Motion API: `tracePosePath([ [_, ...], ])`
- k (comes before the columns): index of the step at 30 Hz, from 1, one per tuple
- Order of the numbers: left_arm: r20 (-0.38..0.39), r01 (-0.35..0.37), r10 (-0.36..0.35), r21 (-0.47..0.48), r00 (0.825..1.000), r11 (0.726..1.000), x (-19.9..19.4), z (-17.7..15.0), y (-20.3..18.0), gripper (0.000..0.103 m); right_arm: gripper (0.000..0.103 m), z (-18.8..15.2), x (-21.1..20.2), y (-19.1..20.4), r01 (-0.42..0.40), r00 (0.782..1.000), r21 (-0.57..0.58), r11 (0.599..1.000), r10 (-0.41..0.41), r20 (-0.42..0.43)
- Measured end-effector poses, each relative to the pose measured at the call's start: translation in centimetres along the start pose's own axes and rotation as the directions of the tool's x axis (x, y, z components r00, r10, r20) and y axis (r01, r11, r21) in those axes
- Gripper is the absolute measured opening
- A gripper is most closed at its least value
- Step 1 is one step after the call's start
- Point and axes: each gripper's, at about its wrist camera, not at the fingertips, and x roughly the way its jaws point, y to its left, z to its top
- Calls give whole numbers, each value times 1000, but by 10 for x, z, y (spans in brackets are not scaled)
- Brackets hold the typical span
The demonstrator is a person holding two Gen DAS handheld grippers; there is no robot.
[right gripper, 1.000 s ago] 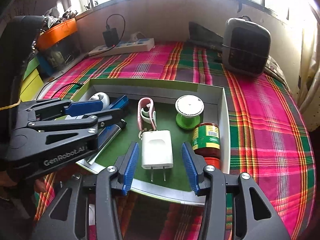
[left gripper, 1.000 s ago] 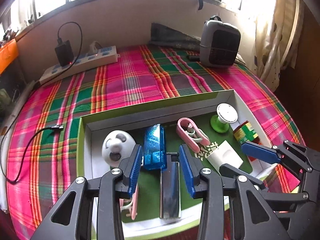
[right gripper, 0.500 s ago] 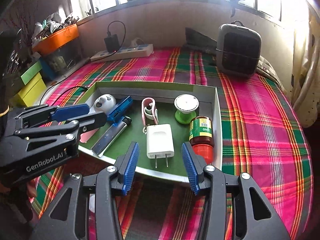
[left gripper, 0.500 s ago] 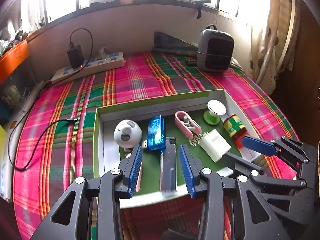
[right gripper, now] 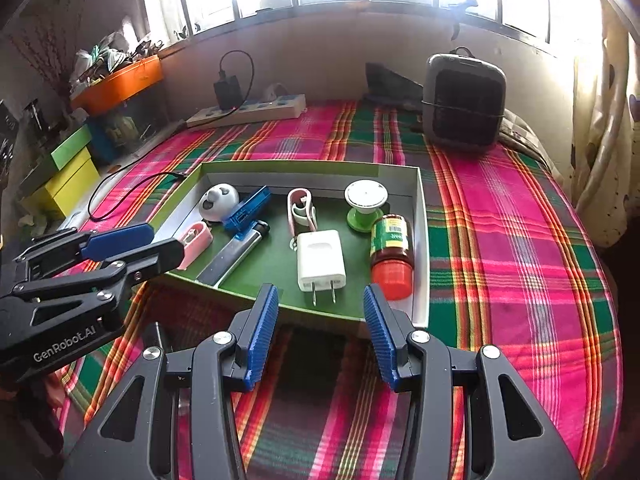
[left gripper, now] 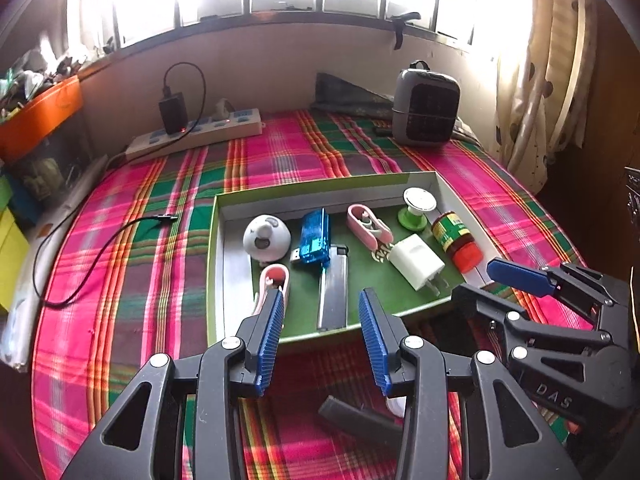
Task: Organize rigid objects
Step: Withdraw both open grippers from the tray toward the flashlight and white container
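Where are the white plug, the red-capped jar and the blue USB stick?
white plug (right gripper: 320, 259): right wrist view, on its flat top face.
red-capped jar (right gripper: 391, 241): right wrist view, on its label.
blue USB stick (left gripper: 315, 237): left wrist view, on its translucent body.

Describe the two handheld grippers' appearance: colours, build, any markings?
Both are black, skeletal plastic frames with silver rivets and blue ribbed pads. The left gripper shows white "GenRobot.AI" lettering in the right view; the right gripper shows "DAS" in the left view. No cables or sleeves visible.
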Motion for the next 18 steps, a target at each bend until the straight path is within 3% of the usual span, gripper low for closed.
tracePosePath([
  [18, -37, 45, -49, -91, 998, 995, -23, -48, -4, 50, 46, -24, -27, -1, -12, 1000, -2, 1000, 12, 18],
])
